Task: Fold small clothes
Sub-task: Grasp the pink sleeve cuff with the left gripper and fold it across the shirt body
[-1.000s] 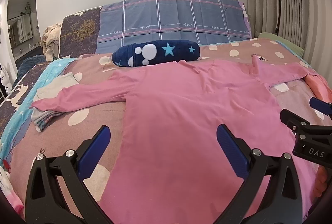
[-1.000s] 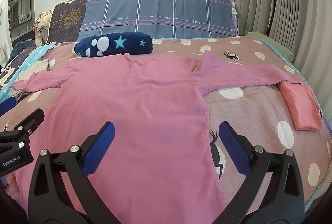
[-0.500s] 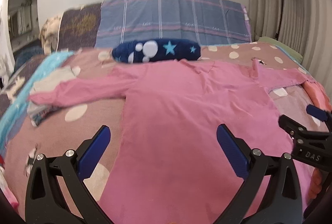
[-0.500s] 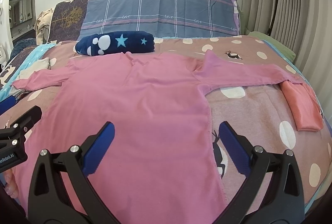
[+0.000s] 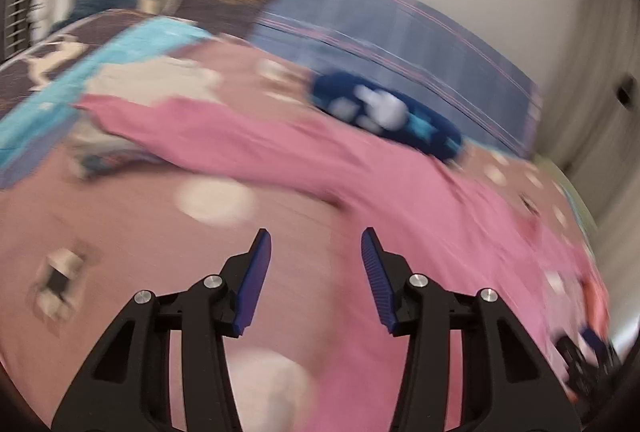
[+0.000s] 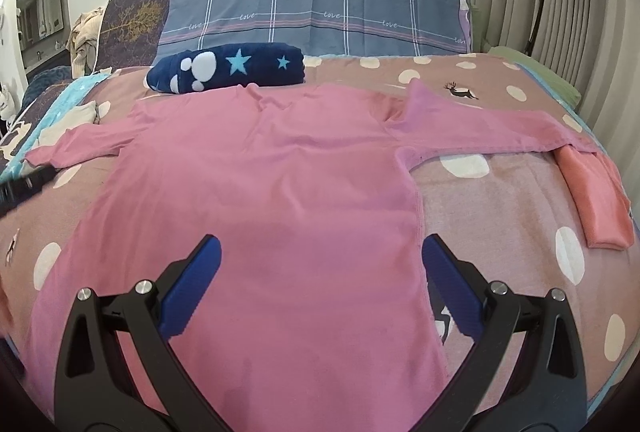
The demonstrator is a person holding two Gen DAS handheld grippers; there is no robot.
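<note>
**Observer:** Where is the garment, and what are your claws doing?

**Operator:** The pink long-sleeved soft-fabric top lies spread flat, front up, on the bed with the dusty-pink spotted blanket, collar toward the rolled navy star-print fleece. My left claw sits over bare blanket, with the left sleeve beyond it. Its jaws have just been closing, and they stand half-narrowed with nothing between them. My right claw hangs wide open over the lower body of the top, gripping nothing.

**Observer:** So what is the step, as you read it?

**Operator:** I judge it to be taking the left sleeve and folding it in across the chest. The left view is badly smeared, so I would settle the hand before committing.

**Observer:** How do you do it cleanly?

**Operator:** I would open the left claw again, come down near the cuff, and pinch only the sleeve's fabric, not the blanket or the pale folded clothes beside it. Then lift just enough to clear the bed and lay the sleeve straight across, keeping the shoulder seam as the hinge.

**Observer:** And the right side?

**Operator:** I would press the right claw lightly on the body so the thin fabric does not drag. The right sleeve ends over a folded salmon-pink cloth; that needs separating with care later.
</note>
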